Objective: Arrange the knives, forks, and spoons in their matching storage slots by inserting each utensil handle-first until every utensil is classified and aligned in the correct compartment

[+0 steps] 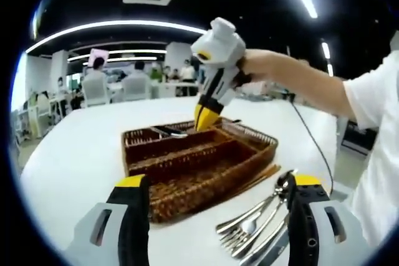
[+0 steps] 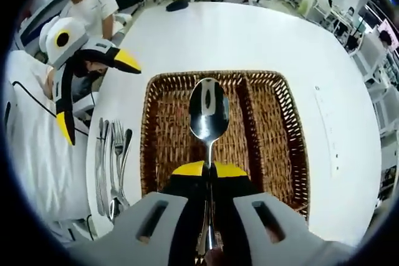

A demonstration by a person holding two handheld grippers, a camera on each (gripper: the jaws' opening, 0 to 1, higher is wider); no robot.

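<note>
A brown wicker tray [image 1: 140, 139] with three long slots sits on the white table [image 1: 75, 154]. My right gripper [image 1: 206, 118] hangs over its far slot, shut on a spoon [image 1: 168, 132] that points sideways along that slot. In the right gripper view the spoon [image 2: 209, 113] sticks out bowl-first from the closed jaws of the right gripper [image 2: 209, 169], above the tray [image 2: 299, 154]. My left gripper [image 1: 218, 182] stands open near the tray's front, holding nothing. Loose forks and other cutlery [image 1: 252, 223] lie on the table beside the tray, under the left gripper [image 2: 96, 95].
A person's arm [image 1: 299, 79] in a white sleeve holds the right gripper, and a black cable [image 1: 315, 147] trails from it across the table. The loose cutlery [image 2: 112, 160] lies close to the table's edge. Seated people and chairs [image 1: 134, 82] fill the background.
</note>
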